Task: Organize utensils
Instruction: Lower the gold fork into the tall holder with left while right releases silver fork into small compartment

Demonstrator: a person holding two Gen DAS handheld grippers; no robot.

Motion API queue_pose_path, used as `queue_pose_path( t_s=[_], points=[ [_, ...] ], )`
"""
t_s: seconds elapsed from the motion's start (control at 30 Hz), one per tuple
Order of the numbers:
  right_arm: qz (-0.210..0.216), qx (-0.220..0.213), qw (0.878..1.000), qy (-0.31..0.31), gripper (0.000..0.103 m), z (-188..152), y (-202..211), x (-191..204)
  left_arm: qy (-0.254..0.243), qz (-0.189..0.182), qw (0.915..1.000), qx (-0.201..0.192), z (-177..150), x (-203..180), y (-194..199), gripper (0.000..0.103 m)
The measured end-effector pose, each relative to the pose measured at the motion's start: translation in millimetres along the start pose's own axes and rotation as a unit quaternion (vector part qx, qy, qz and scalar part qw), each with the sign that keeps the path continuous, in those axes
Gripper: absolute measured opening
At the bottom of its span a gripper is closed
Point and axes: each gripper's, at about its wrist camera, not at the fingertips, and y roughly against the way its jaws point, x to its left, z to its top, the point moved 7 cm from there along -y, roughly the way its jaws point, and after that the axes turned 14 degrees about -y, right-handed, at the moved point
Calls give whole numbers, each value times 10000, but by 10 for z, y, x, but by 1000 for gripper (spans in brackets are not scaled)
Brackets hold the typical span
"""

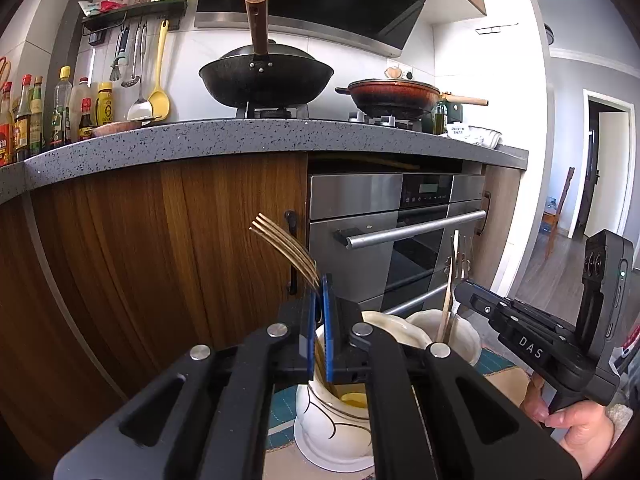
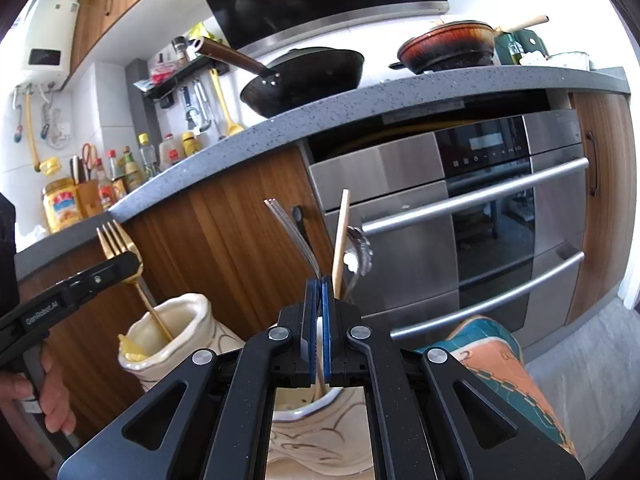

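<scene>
— Left gripper [image 1: 320,320]?
— Mine, jaws clamped on the gold fork [image 1: 286,246]; blue pads [image 1: 327,332] pinch its stem, tines sticking up past the tips. Pointing a little below level.

— Right gripper [image 2: 320,320]?
— Same condition: jaws closed on the silver fork [image 2: 294,236], tines curving up and to the left above the pads. Also tipped slightly downward.

— Hands?
— My left hand [image 2: 48,392] wraps the left gripper's handle from below, fingers curled round it. My right hand [image 1: 576,424] does likewise on its own handle, thumb to the front.

— Relative position?
— Side by side, near each other, not touching.
</scene>
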Motion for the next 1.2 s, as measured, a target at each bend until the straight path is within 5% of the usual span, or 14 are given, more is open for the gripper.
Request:
queue_pose_path(
  t_s=[0.33,0.43,0.6,0.7,1.2],
  points=[
    [-179,18,9997,-162,6,5,-15,-109,-35,126,9999,73,-37,16,-12,6],
    [-207,34,9996,-206,16,8,-17,-123,-39,145,9999,82,-32,14,-9,7],
    [-198,70,9994,-284,17,10,-21,-143,-10,210,9998,50,-13,37,25,11],
    [-195,59,9993,-308,32,11,-3,-146,11,230,9997,35,-1,47,51,14],
    [-74,-65,9994,-339,68,9,236,-78,-10,351,9993,-138,103,-9,306,58]
  ],
)
